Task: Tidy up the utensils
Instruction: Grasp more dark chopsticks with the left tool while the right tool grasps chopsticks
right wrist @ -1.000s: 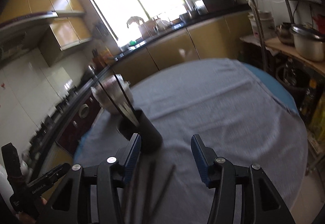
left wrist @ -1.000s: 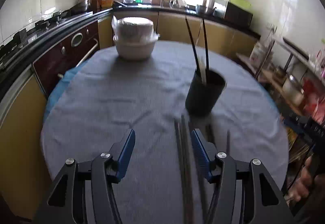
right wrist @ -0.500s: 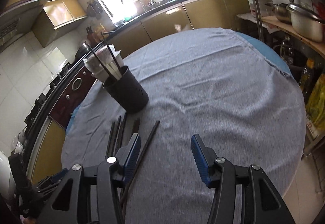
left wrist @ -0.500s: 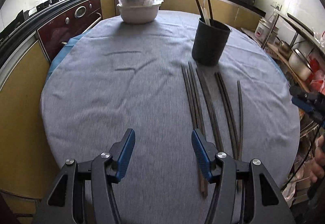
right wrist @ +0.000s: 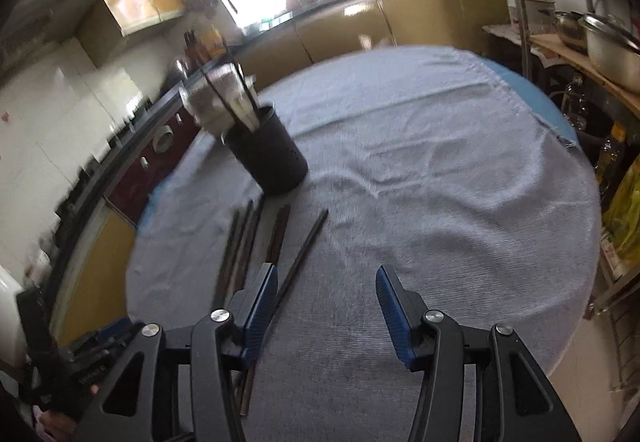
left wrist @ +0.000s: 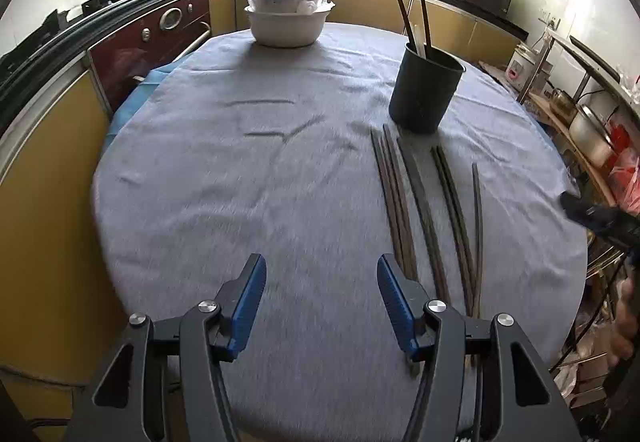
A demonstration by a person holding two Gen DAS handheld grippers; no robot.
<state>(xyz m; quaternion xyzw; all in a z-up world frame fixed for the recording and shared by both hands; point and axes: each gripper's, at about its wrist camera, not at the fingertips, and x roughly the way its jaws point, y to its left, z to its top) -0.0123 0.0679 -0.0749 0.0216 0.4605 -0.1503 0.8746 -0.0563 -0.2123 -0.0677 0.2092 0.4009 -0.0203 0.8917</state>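
Observation:
Several dark chopsticks (left wrist: 424,201) lie side by side on the grey tablecloth (left wrist: 240,181), in front of a black holder cup (left wrist: 425,89) with two chopsticks standing in it. My left gripper (left wrist: 320,274) is open and empty above the cloth, left of the chopsticks' near ends. In the right wrist view the chopsticks (right wrist: 276,238) lie left of centre below the cup (right wrist: 272,157). My right gripper (right wrist: 326,286) is open and empty, its left finger over the near chopstick ends.
A white bowl with a wrapped bowl stacked on it (left wrist: 286,11) stands at the table's far side. Kitchen counters and an oven (left wrist: 152,37) ring the table on the left. Shelves with pots (right wrist: 600,41) stand to the right.
Both grippers pulled back and up from the cup, so the chopsticks on the cloth came fully into view. Both stayed open.

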